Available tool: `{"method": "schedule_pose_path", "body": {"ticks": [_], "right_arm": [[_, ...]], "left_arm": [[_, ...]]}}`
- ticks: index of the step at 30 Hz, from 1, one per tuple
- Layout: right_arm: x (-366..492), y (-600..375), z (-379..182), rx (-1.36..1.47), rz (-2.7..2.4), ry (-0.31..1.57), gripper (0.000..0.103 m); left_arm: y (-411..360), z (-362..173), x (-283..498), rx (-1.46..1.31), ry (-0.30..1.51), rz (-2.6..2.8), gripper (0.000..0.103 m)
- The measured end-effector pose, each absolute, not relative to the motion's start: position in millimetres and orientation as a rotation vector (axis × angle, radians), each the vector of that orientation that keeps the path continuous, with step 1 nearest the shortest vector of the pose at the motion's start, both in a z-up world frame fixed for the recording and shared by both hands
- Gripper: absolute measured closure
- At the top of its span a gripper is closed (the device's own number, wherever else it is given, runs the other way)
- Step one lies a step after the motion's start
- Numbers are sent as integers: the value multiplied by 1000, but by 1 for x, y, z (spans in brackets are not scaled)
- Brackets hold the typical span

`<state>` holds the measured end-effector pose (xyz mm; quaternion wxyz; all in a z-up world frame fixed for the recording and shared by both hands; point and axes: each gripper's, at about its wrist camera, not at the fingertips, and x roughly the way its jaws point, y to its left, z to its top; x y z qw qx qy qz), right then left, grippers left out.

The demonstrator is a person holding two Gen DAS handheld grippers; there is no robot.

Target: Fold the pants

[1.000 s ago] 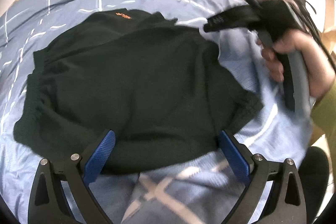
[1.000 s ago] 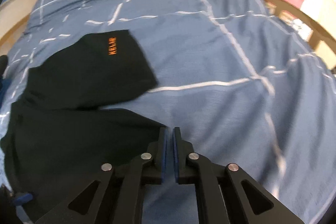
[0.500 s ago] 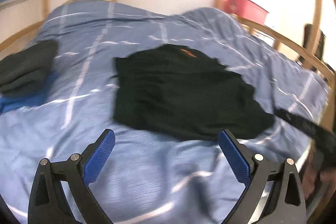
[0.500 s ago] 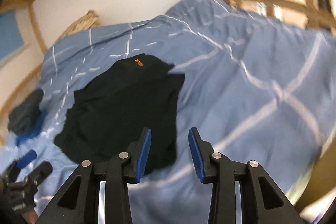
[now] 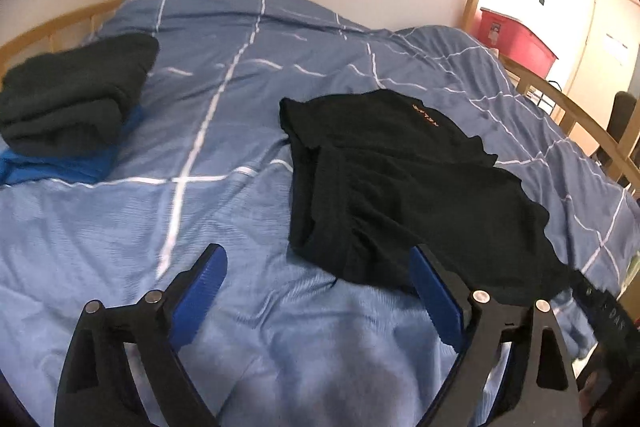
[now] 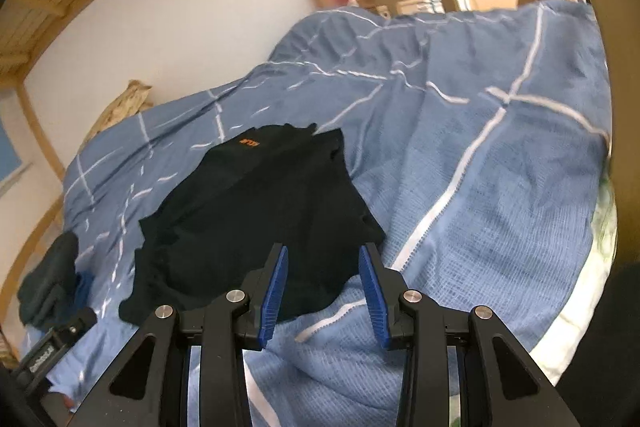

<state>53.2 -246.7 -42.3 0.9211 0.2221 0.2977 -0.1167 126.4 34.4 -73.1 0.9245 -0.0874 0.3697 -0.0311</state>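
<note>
The black pants (image 5: 404, 187) lie folded into a compact, slightly rumpled bundle on the bed (image 5: 224, 211), which is covered by a blue duvet with thin white grid lines. In the left wrist view the bundle sits right of centre, in the middle distance, with a small orange logo (image 5: 426, 114) showing on its far upper layer. Its near edge is uneven and wavy, and one corner reaches toward the right side of the bed. In the right wrist view the same bundle lies left of centre, with the logo again at its far end.

The left gripper (image 5: 320, 295) hovers above bare duvet on the near side of the pants. Its jaws stand wide and are closing a little, with nothing between them; the right blue pad overlaps the near edge of the fabric in the picture, but it is not gripping it. The right gripper (image 6: 322, 285) also hangs at the near edge of the pants, jaws parted to a moderate gap and empty, with the black cloth seen beyond them.

At the far left of the bed rests a stack of folded dark clothes (image 5: 76, 95) on top of a blue garment (image 5: 60, 167), well apart from the pants. A red storage bin (image 5: 516, 41) stands beyond the wooden bed frame (image 5: 576, 111) at far right.
</note>
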Motion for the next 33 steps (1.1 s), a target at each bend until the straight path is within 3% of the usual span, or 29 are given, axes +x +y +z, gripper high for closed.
{"method": "schedule_pose_path", "body": {"ticks": [10, 16, 21, 29, 30, 31, 33], "right_arm": [[69, -242, -61, 466, -253, 650, 65], [75, -242, -61, 444, -271, 651, 66], [69, -253, -59, 453, -357, 659, 66], [78, -254, -65, 496, -339, 677, 65], [78, -254, -66, 492, -340, 680, 67], [78, -254, -66, 485, -341, 680, 82], [78, -253, -65, 475, -327, 685, 90]], "left_arm": [[30, -104, 159, -225, 873, -56, 23], [31, -117, 167, -231, 905, -58, 45], [27, -116, 166, -208, 901, -62, 48], [35, -123, 169, -266, 915, -65, 63], [35, -123, 168, -267, 912, -62, 64], [34, -122, 168, -264, 908, -58, 66], [33, -120, 166, -253, 898, -54, 67]]}}
